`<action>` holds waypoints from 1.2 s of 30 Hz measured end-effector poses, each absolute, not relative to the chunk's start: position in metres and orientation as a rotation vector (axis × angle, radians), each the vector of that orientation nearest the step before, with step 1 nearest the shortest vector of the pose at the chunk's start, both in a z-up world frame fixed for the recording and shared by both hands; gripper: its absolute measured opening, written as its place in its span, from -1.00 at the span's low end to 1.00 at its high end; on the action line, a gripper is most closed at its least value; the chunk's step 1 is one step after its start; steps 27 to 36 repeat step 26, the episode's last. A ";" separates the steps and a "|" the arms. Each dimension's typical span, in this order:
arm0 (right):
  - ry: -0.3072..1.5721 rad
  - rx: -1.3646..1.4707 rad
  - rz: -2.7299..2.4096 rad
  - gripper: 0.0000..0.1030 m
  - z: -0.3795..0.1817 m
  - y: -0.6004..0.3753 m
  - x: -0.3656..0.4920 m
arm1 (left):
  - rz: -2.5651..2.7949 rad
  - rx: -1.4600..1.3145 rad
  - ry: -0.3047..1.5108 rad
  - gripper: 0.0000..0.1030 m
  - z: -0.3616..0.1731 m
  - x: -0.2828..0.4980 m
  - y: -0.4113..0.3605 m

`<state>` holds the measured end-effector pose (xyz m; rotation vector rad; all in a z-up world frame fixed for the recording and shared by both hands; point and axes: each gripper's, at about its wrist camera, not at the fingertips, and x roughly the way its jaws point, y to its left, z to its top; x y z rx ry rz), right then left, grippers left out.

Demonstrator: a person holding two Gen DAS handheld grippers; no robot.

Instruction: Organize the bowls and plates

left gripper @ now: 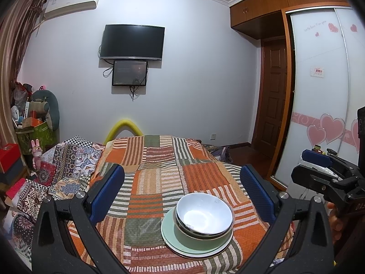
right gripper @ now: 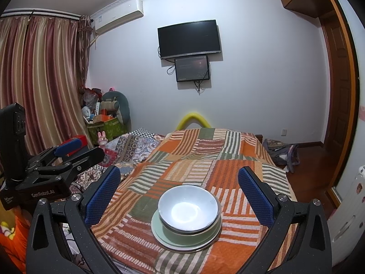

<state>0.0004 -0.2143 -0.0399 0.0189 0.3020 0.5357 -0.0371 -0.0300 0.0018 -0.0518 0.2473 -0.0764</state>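
Left wrist view takes in a bedroom whose white wall (left gripper: 194, 68) fills most of the frame, with a wardrobe (left gripper: 319, 68) of pale sliding doors and pink heart stickers on the right and striped curtains (right gripper: 41, 80) on the left in the right wrist view; below them a bed runs forward under a patchwork cover (left gripper: 159, 171) of orange, green and cream striped squares, a second patterned quilt (left gripper: 68, 159) lying beside it to the left; on the wall hang a dark television (left gripper: 132, 42), a smaller screen (left gripper: 129, 73) just under it, and an air conditioner (left gripper: 73, 1) up near the ceiling; a heap of toys and boxes (left gripper: 34, 118) sits in the far corner; near the front of the cover stands the stack of dishes, a pale green plate (left gripper: 173, 235) at the bottom with a green bowl (left gripper: 182, 237) on it and a white bowl (left gripper: 204, 212) nested on top; the left gripper (left gripper: 182, 194) hovers above the cover with its blue-padded fingers spread wide and nothing between them, the stack lying below and between them, untouched; the right gripper (right gripper: 179, 193) is likewise spread wide and empty, the stack centred below its gap
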 end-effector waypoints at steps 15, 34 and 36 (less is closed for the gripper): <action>0.310 0.024 0.535 0.99 -0.040 -0.214 0.004 | -0.098 -0.047 0.243 1.00 0.002 -0.035 -0.031; 0.320 0.030 0.532 0.99 -0.042 -0.213 0.007 | -0.096 -0.065 0.259 1.00 -0.001 -0.030 -0.030; 0.320 0.030 0.532 0.99 -0.042 -0.213 0.007 | -0.096 -0.065 0.259 1.00 -0.001 -0.030 -0.030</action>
